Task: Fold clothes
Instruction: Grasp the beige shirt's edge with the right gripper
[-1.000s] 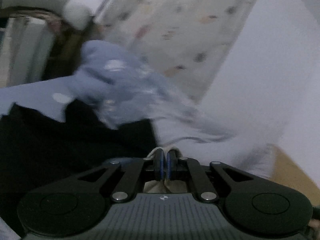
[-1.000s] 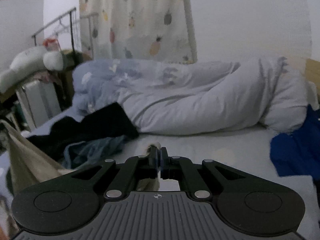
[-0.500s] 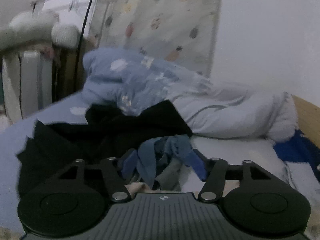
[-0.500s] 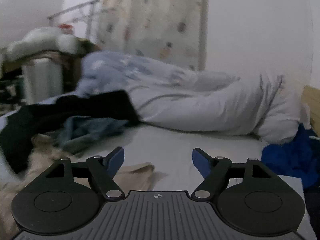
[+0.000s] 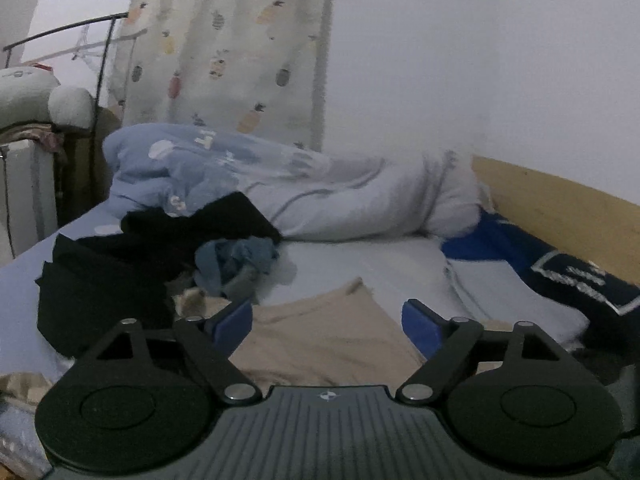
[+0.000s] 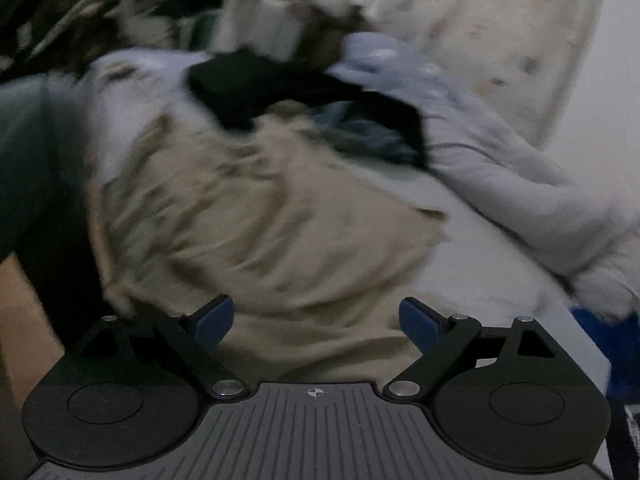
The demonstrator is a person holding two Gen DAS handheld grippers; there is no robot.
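Observation:
A beige garment (image 5: 320, 332) lies spread on the bed. In the left wrist view its far corner points away from me. My left gripper (image 5: 327, 322) hovers over its near part, jaws still opening, pads clear of the cloth. The right wrist view is blurred and tilted; there the beige garment (image 6: 264, 216) fills the middle, wrinkled. Over its near edge my right gripper (image 6: 316, 318) also has its jaws opening wide, and nothing is pinched between the blue pads.
A heap of black clothes (image 5: 132, 256) and a crumpled blue-grey piece (image 5: 236, 260) sit left of the beige garment. A rolled pale duvet (image 5: 320, 196) lies behind. A dark blue garment (image 5: 568, 276) lies right, by the wooden headboard (image 5: 560, 208). Pineapple curtain (image 5: 224, 48) at back.
Both grippers were shut on beige cloth a second ago; both have opened and let it go. The garment now lies on the bed. The right view has swung and tilted down.

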